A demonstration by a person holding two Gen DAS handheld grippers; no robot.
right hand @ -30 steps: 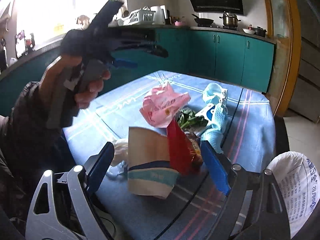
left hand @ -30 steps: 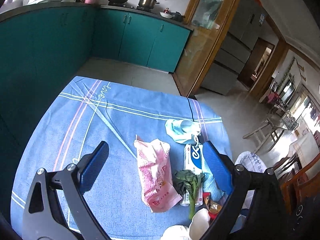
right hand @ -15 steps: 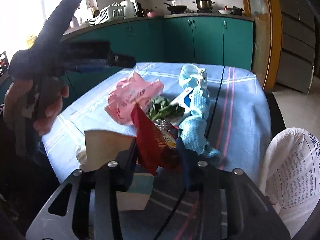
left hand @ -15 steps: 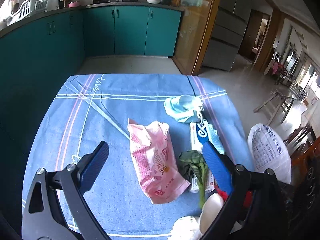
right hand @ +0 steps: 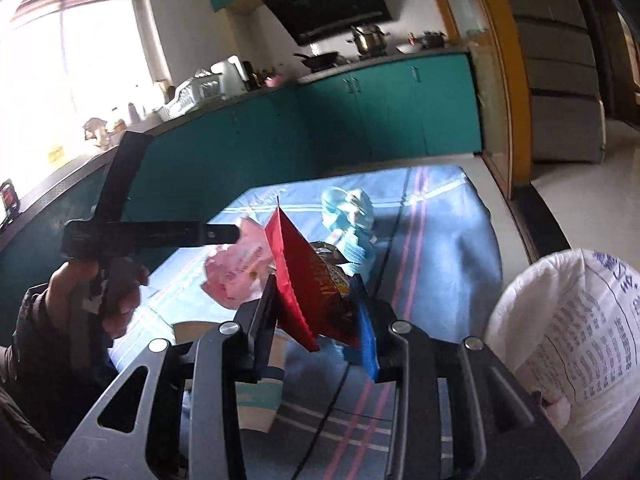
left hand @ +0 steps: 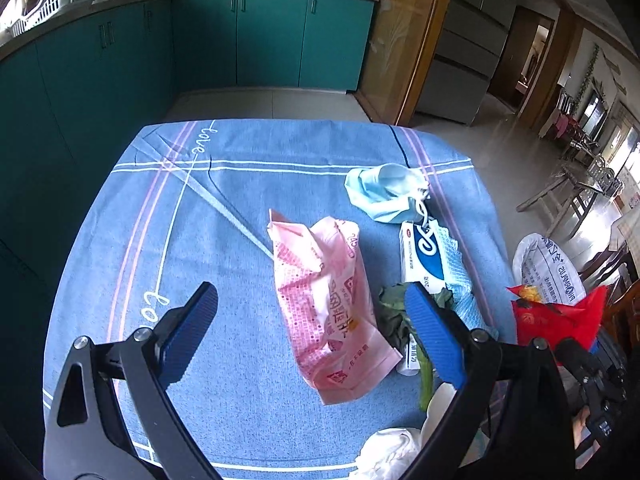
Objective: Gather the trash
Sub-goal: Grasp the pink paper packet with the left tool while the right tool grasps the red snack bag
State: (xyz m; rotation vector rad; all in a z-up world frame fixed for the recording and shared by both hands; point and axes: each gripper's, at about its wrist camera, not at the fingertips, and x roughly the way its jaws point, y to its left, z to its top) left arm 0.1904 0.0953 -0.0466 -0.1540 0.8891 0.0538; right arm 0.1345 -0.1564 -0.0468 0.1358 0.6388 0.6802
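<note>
Two grippers are working over the blue tablecloth [left hand: 248, 184], where the trash is lying gathered toward the right side, probably so each piece is within easy reach of the white trash bag [right hand: 568, 320] standing open just off the table's right edge. On the left, the left gripper [left hand: 312, 332] is hovering with its jaws spread wide and nothing between its pads, tilted steeply down at the pink plastic bag [left hand: 328, 300], which is lying flat in the middle of the cloth; that looks like the next piece to be taken. Right of the pink bag, a wilted green leaf [left hand: 392, 316], a blue-and-white box [left hand: 424, 256] and a crumpled blue face mask [left hand: 384, 192] are waiting, the mask farthest away. A paper cup [right hand: 256, 392] is lying near the close edge. Farther right, the right gripper [right hand: 316, 316] is pinching a red snack wrapper [right hand: 304, 280], having just closed on it, and is holding it clear above the cloth, angled gently downward, with the bag's mouth close at its right, likely so the wrapper can be dropped in.
</note>
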